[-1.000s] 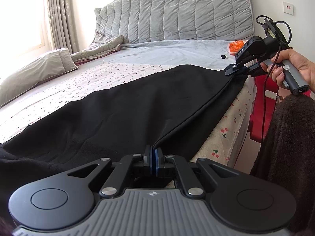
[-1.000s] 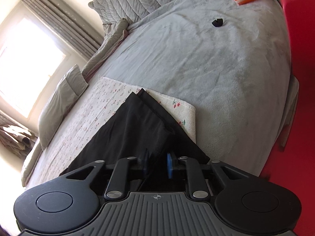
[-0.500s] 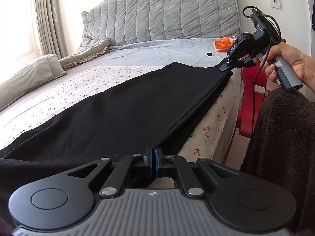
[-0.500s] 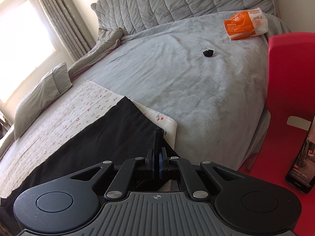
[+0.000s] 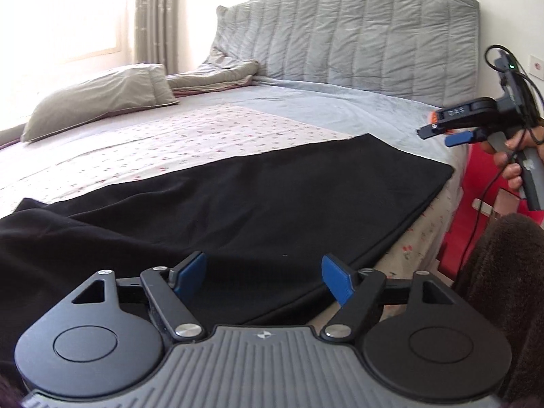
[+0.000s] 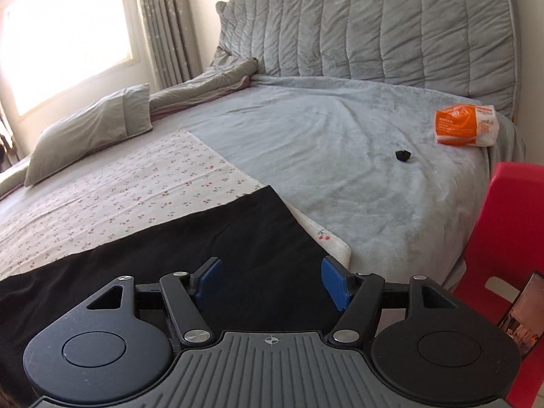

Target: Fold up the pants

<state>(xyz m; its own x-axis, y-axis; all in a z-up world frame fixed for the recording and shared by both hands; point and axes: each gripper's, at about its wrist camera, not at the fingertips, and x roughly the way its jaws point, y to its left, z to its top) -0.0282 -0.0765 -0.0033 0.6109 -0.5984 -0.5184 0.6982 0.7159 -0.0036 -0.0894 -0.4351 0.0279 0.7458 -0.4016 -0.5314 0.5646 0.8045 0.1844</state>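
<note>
Pants (image 5: 258,204) of soft black knit lie flat along the near edge of the bed (image 5: 306,102), spread over a cherry-print sheet (image 5: 170,136), one end squared off toward the bed's right-hand corner, the other bunching into loose folds at the left. The fabric looks light, limp and matte, likely to sag and drape rather than hold a crease, so the surest holds appear to be the doubled edge along the bedside and the squared end corners. The left claw (image 5: 263,277) has just been opening and stands wide above the cloth, nothing between its blue pads; the right claw (image 6: 272,280), likewise just opened and empty, hangs over the squared end.
</note>
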